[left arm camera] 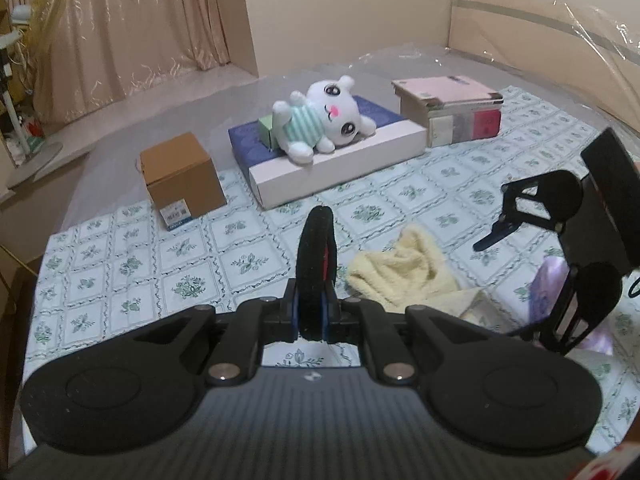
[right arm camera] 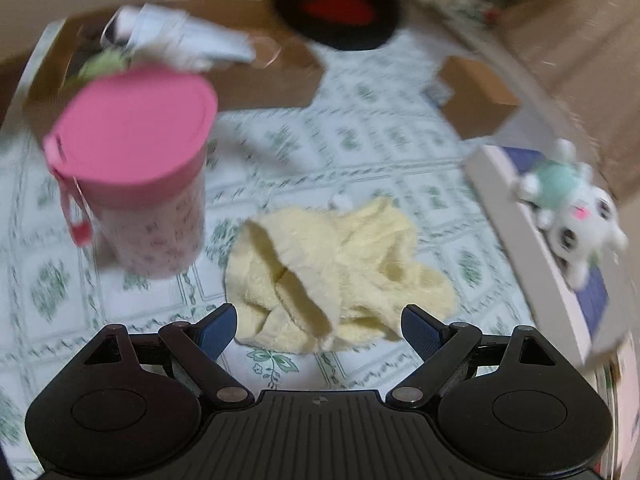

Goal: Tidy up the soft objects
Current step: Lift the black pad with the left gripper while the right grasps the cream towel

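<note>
Left tongs (left arm camera: 316, 272) pinch a black pad (left arm camera: 316, 240); right tongs (right arm camera: 318, 328) gape wide, empty, towel (right arm camera: 340, 264) just ahead. Closing shallow may snag only a fold, or bump the cup (right arm camera: 136, 168) alongside.

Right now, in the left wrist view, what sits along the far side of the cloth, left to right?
Brown cardboard box → flat blue-and-white box with the white plush toy lying on it → pink-topped box. Nearer the camera, the left gripper is shut on a black round pad.
</note>
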Demonstrator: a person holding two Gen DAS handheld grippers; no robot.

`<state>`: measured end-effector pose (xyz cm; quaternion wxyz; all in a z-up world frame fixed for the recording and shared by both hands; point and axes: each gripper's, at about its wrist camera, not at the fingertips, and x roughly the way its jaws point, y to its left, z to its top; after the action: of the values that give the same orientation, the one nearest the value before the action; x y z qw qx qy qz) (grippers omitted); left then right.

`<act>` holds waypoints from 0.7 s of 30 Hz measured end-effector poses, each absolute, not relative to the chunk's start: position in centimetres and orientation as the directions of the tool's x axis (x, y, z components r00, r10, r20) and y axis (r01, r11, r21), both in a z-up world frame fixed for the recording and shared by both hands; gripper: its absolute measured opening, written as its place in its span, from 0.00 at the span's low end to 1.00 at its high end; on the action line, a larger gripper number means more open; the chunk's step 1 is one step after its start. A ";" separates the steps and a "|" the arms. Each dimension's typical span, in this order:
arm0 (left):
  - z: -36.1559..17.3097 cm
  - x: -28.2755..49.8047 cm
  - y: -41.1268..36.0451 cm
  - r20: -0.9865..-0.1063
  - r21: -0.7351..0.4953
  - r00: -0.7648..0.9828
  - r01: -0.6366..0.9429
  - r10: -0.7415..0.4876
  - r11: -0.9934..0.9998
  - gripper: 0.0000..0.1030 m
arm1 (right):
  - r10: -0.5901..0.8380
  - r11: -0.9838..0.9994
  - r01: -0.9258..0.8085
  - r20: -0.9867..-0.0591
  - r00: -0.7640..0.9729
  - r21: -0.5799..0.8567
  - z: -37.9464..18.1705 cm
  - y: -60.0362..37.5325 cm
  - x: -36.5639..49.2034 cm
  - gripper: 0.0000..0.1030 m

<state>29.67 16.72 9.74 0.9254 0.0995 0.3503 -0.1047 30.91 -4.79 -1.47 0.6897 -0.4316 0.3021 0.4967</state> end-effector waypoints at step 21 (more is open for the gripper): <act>3.4 35.7 19.3 -0.722 0.064 0.671 0.307 -0.168 0.949 0.08 | 0.320 0.124 -0.976 -0.923 0.212 -0.181 -7.1 0.1 41.0 1.00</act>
<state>35.71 19.31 3.44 0.9096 0.0905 0.3839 -0.1307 40.96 0.08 -7.14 0.6470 -0.4331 0.3787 0.5004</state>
